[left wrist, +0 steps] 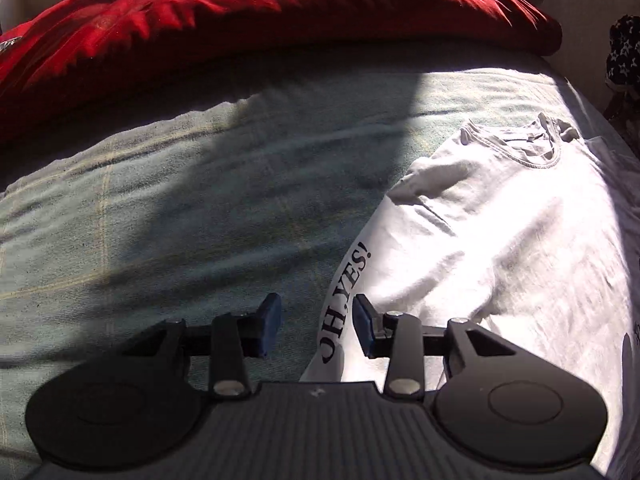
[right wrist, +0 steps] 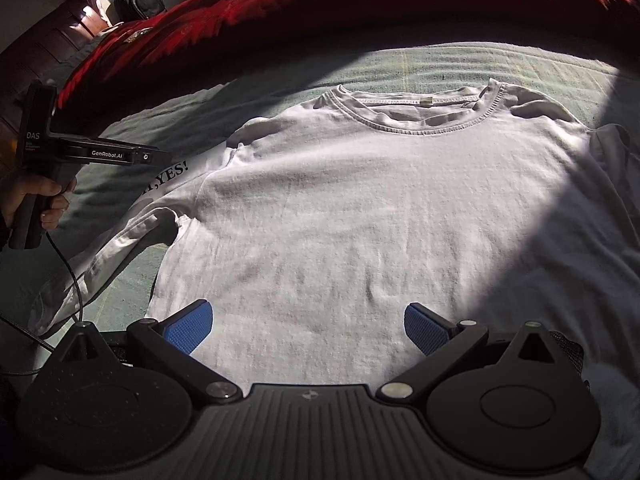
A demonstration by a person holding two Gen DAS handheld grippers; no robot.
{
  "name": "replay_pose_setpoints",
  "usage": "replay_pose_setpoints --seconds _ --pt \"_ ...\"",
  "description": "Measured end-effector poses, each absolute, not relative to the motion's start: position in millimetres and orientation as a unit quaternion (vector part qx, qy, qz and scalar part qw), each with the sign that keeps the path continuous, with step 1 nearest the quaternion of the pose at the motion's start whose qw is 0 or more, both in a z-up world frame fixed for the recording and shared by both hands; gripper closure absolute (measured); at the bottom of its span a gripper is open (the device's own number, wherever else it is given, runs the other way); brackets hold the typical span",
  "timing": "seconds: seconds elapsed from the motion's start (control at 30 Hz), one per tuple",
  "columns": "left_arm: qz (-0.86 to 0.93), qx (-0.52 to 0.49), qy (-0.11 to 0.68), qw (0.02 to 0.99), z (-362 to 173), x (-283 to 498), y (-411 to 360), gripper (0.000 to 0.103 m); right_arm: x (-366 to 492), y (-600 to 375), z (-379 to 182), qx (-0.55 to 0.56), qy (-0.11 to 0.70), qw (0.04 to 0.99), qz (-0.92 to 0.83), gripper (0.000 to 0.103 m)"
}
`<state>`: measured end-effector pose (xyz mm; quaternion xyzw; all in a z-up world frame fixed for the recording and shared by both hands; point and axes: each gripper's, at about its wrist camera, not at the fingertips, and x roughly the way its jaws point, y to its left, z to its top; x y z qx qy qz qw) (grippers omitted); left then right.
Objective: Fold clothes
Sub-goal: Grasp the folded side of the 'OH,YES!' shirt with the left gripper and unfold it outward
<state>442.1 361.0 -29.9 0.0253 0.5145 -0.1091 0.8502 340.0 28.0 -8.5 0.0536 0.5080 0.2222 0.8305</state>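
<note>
Both grippers are hanging released over the shirt (right wrist: 360, 208): left gripper (left wrist: 318, 326) should pinch the folded sleeve (left wrist: 344, 312) edge squarely, the right gripper (right wrist: 308, 326) steadying.

- The T-shirt (right wrist: 380, 200) filling the centre of my right view is white, with black lettering along its left fold.
- The bedspread (left wrist: 160, 208) under it is pale green, crossed by faint yellow lines.
- The blanket (left wrist: 260, 8) across the top is deep red.
- My claw pads (right wrist: 192, 326) are blue on black arms.

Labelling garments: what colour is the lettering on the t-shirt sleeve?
Black lettering on the white t-shirt; clearest in the left wrist view.
</note>
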Motion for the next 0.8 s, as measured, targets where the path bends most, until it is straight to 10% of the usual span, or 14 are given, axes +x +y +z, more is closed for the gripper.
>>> replay_pose_setpoints --seconds 0.37,0.6,0.8 --pt "-0.045 0.042 0.545 0.836 -54 361 418 0.06 339 20 -14 0.039 0.516 0.821 0.242 0.0" --pt "-0.047 0.107 0.539 0.834 -51 347 386 0.1 336 22 -10 0.032 0.512 0.82 0.253 0.0" --pt "0.012 0.091 0.512 0.854 -37 354 403 0.103 335 24 -9 0.033 0.508 0.824 0.25 0.0"
